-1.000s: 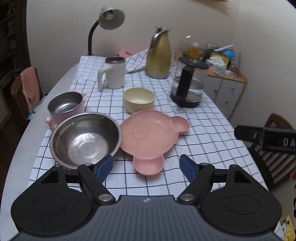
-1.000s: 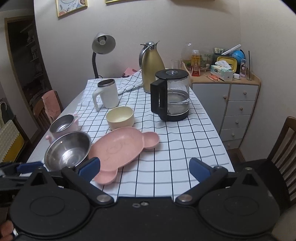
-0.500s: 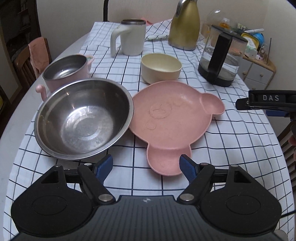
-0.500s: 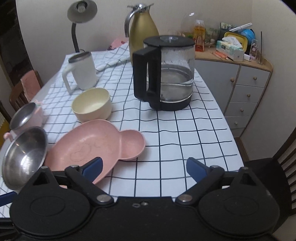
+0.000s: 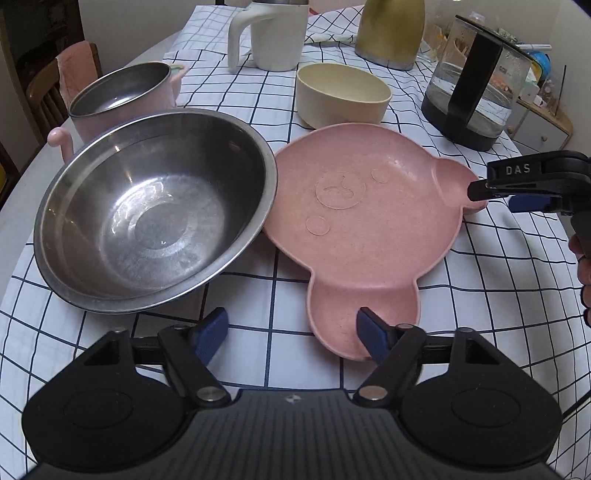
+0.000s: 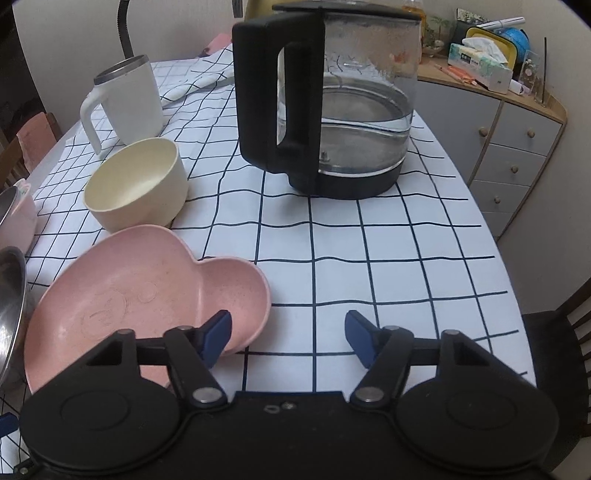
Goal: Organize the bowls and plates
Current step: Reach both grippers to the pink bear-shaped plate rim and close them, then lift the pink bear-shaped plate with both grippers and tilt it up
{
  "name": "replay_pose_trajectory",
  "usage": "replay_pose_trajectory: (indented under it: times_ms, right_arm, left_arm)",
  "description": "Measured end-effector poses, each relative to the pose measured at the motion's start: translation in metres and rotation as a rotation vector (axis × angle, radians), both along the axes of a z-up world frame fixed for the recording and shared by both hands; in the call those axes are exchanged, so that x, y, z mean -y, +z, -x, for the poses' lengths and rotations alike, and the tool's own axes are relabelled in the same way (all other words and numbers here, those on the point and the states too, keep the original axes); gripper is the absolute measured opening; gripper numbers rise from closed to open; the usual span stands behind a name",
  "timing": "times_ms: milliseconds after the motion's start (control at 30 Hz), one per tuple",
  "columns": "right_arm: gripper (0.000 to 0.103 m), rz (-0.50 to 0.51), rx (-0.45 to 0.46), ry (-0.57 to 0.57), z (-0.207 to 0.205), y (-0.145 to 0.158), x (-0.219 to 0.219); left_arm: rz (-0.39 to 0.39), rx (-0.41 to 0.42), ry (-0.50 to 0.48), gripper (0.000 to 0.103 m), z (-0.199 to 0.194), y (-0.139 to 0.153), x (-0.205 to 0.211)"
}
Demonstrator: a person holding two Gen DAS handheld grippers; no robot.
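A pink bear-shaped plate (image 5: 364,218) lies on the checked cloth, its edge against a large steel bowl (image 5: 155,210). A cream bowl (image 5: 342,96) and a small pink steel-lined pot (image 5: 123,98) stand behind them. My left gripper (image 5: 291,332) is open, its right finger over the plate's near ear. My right gripper (image 6: 287,334) is open, its left finger over the plate's (image 6: 147,299) far ear; it also shows in the left wrist view (image 5: 498,194) at that ear. The cream bowl (image 6: 136,186) stands behind the plate.
A glass kettle with a black handle (image 6: 325,99) stands mid-table. A white mug (image 6: 127,99) and a gold jug (image 5: 391,33) stand further back. A drawer cabinet (image 6: 509,147) is beyond the table's right edge, a chair (image 6: 554,332) at its right.
Both grippers have moved forward and down towards the pink plate. The left one now reaches the near ear, the right one the far ear. Both stay open.
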State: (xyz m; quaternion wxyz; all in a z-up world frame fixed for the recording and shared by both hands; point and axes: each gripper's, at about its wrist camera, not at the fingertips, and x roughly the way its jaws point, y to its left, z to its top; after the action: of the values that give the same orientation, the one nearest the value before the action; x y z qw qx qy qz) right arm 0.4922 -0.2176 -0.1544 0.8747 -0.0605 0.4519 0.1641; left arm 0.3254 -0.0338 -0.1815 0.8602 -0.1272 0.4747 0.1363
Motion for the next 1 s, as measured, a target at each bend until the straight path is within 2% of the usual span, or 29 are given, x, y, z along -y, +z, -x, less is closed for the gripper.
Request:
replay_pose_trajectory:
  times_ms: [133,200,267,367,433,533,700,867,1000]
  right_arm:
    - [0.053,-0.008,-0.016,0.007,-0.006,-0.005,-0.004]
    - [0.045,-0.006,-0.019,0.015,-0.008,-0.007,-0.006]
    - [0.04,-0.01,-0.019,0.017,-0.009,-0.007,-0.007]
    - [0.027,-0.025,-0.029,0.013,-0.01,-0.009,-0.006]
    - [0.022,-0.044,-0.04,0.011,-0.011,-0.008,-0.004]
    - [0.009,-0.06,-0.042,0.024,-0.008,-0.006,-0.004]
    - [0.01,-0.038,-0.036,0.029,0.001,-0.006,-0.003]
    - [0.01,-0.045,-0.044,0.013,0.013,-0.004,0.009]
    - [0.01,-0.06,-0.053,-0.015,0.029,0.0,0.022]
  left_arm:
    - [0.009,-0.011,-0.006,0.051,-0.003,-0.002,0.001]
    - [0.022,-0.01,-0.011,0.04,-0.005,-0.003,0.001]
    - [0.027,-0.016,-0.019,0.037,-0.007,-0.003,0.002]
    - [0.036,-0.021,-0.028,0.03,-0.009,-0.003,0.004]
    - [0.049,-0.02,-0.027,0.029,-0.009,-0.003,0.003]
    - [0.063,-0.012,-0.038,0.027,-0.008,-0.003,0.004]
    - [0.067,-0.02,-0.038,0.014,-0.005,-0.002,0.002]
    - [0.097,-0.026,-0.035,0.012,0.005,-0.002,0.002]
    - [0.096,-0.019,-0.082,0.012,0.019,0.004,0.01]
